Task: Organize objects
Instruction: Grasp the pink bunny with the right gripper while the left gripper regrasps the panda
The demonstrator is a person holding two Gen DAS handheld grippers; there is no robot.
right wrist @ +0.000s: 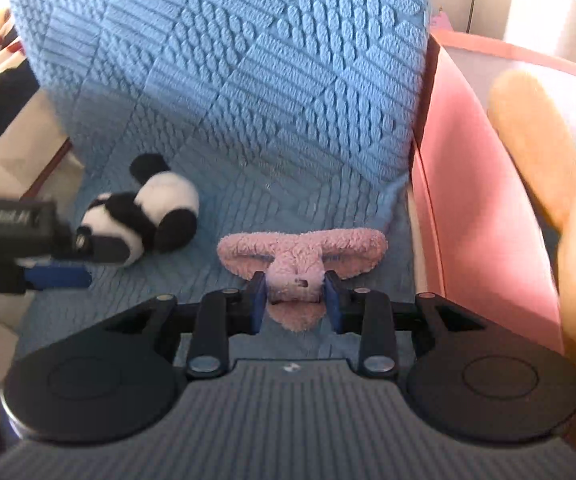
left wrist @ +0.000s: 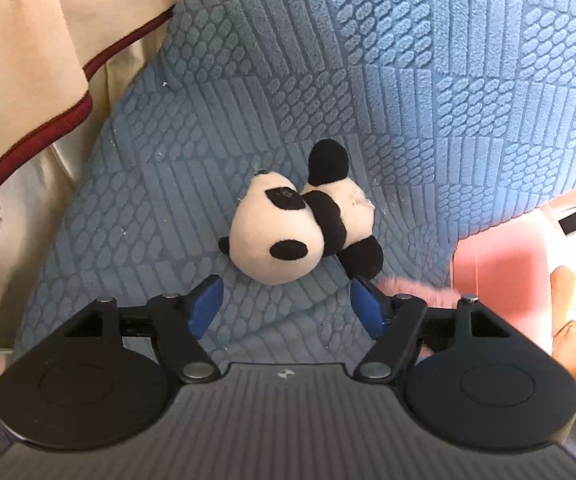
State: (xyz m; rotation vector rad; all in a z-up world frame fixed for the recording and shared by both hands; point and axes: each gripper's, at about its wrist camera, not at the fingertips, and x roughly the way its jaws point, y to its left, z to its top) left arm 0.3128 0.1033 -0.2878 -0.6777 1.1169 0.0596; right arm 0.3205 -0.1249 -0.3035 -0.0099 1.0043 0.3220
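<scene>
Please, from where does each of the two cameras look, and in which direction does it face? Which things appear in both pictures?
Left wrist: sits behind the open left gripper, faces down at the panda toy on the blue cushion; only its own fingers show.
Right wrist: sits behind the right gripper, shut on the pink plush toy, pink box at right; the left gripper enters from the left edge.
Shared: panda toy, blue cushion, pink plush toy, pink box.

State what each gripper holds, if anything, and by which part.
The right gripper clamps the fuzzy pink plush toy at its narrow middle. The left gripper holds nothing; the black-and-white panda plush lies just beyond its open jaws.
</scene>
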